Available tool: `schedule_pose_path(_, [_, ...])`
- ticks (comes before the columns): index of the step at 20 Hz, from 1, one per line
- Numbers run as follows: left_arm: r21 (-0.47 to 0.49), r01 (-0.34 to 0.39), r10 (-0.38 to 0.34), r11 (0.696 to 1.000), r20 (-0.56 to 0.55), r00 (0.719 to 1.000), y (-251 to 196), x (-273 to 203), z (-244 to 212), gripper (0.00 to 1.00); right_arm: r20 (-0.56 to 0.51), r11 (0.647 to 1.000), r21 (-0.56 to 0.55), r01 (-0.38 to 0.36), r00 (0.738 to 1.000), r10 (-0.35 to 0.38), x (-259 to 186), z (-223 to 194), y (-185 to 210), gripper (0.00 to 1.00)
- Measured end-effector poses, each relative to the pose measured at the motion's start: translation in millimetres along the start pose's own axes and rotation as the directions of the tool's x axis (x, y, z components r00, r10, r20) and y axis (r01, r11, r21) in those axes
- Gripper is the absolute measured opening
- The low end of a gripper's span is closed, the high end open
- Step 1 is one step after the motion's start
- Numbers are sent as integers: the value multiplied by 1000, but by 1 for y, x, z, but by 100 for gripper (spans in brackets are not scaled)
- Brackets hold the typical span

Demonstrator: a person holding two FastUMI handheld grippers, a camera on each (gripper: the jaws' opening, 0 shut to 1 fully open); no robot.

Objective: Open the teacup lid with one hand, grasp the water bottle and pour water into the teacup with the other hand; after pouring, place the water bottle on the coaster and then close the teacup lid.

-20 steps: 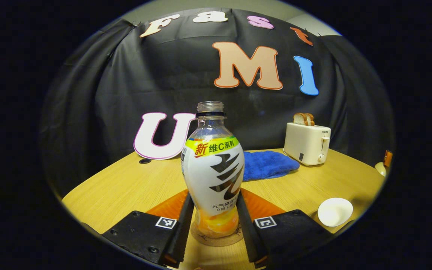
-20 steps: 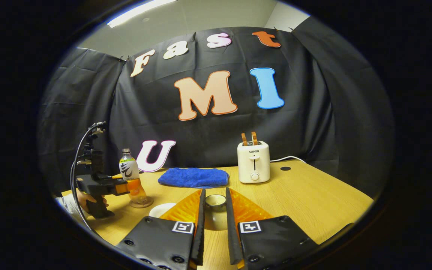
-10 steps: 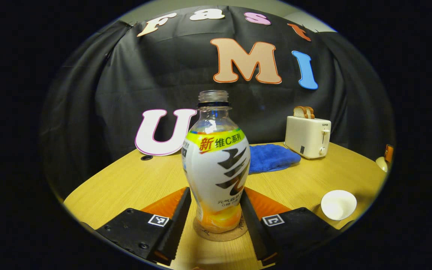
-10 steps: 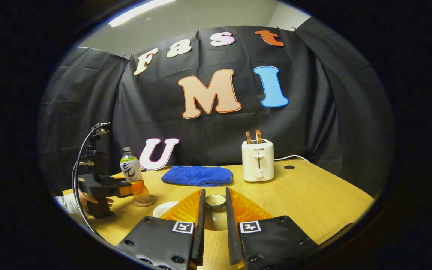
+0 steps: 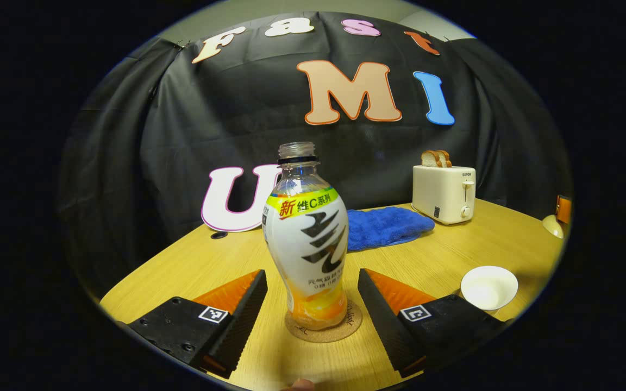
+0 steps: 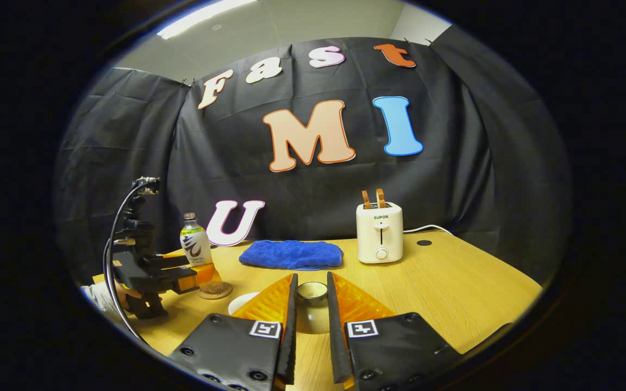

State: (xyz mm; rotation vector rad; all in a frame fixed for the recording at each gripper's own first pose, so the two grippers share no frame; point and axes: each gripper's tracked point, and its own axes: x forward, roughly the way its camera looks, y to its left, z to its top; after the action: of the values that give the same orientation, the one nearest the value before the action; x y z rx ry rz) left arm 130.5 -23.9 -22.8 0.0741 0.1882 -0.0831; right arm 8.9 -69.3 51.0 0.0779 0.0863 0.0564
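The water bottle point(image 5: 306, 239) stands upright and uncapped on the round cork coaster point(image 5: 324, 327), toward the near left edge of the tabletop point(image 5: 487, 244). The left gripper point(image 5: 313, 320) is released: its fingers stand spread on either side of the bottle's base, with clear gaps and no contact. The teacup point(image 5: 488, 287), a white bowl-shaped vessel, sits lidless near the right edge of the tabletop in the left gripper view. The right gripper point(image 6: 311, 309) is clenched on the teacup lid point(image 6: 312, 304), both fingers pressing its small round knob, holding it over the near middle of the tabletop; the lid's lower part is hidden between the fingers, so its exact tilt cannot be confirmed. In the right gripper view the left gripper point(image 6: 182, 274) shows farther off at the left edge of the tabletop, in a hand, beside the bottle point(image 6: 195, 247). Judgement: the bottle placement appears complete and the lid closure remains. The lid looks to be glazed ceramic, stiff, smooth and breakable; the knob is the proper hold, and it should be set down level and gently on the cup rim. The bottle is thin plastic, light and slightly yielding, open at the neck, and liable to tip if brushed during withdrawal. A blue cloth point(image 6: 291, 254) and a toaster point(image 6: 380, 232) stand toward the far edge, well apart from the work.
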Motion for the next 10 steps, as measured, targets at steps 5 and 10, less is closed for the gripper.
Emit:
schedule_pose_path(5, [28,-45,43,999,74,996,7,-28,10,96,3,1000,0,-25,1000,25,0,0,10,30])
schedule_pose_path(10, [14,-73,71,997,128,989,14,-51,14,96,6,999,-9,-37,999,37,-2,1,20,30])
